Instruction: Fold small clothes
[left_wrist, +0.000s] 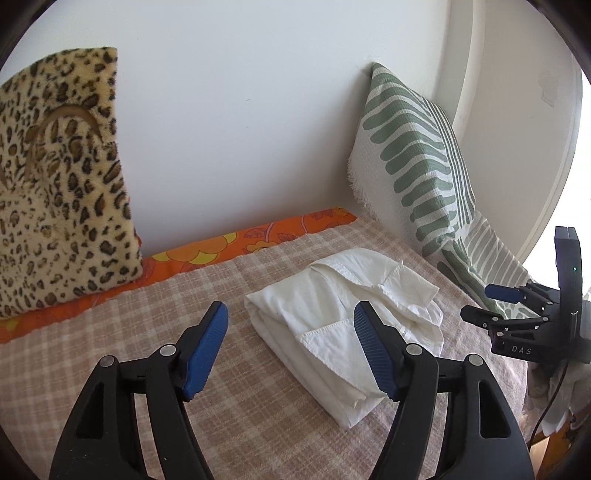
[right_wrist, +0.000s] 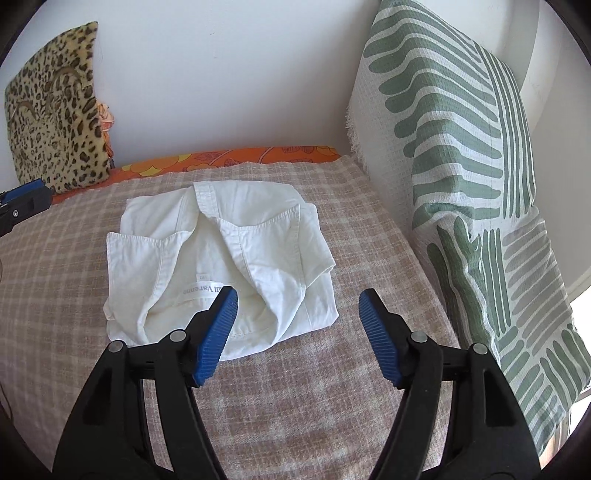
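A small white shirt (right_wrist: 221, 258) lies folded into a compact bundle at the centre of the right wrist view, collar and a printed neck label turned toward the camera, two chest pockets facing up. In the left wrist view the same bundle sits right of centre, its stacked folded edges showing along the near left side.

It rests on a checked blanket (right_wrist: 295, 387) in beige and pale pink, which covers the whole lower half of both views. Along the blanket's far edge runs a strip of orange flowered fabric (left_wrist: 258, 240), pressed against a plain white wall (left_wrist: 240, 110).

A leopard-print cushion (left_wrist: 62, 184) leans on the wall at the upper left; a white cushion with green leaf stripes (right_wrist: 461, 166) stands at the right, with a second like it lying lower in the frame.

The left gripper (left_wrist: 291, 350) has its blue pads standing wide apart with nothing between them — the right pad overlaps the shirt only in the line of sight. The right gripper (right_wrist: 299, 336) is likewise spread wide and empty, its left pad in front of the shirt's near hem, checked blanket visible in the gap. In the left wrist view the right gripper also shows at the far right edge, just beside the blanket's border.
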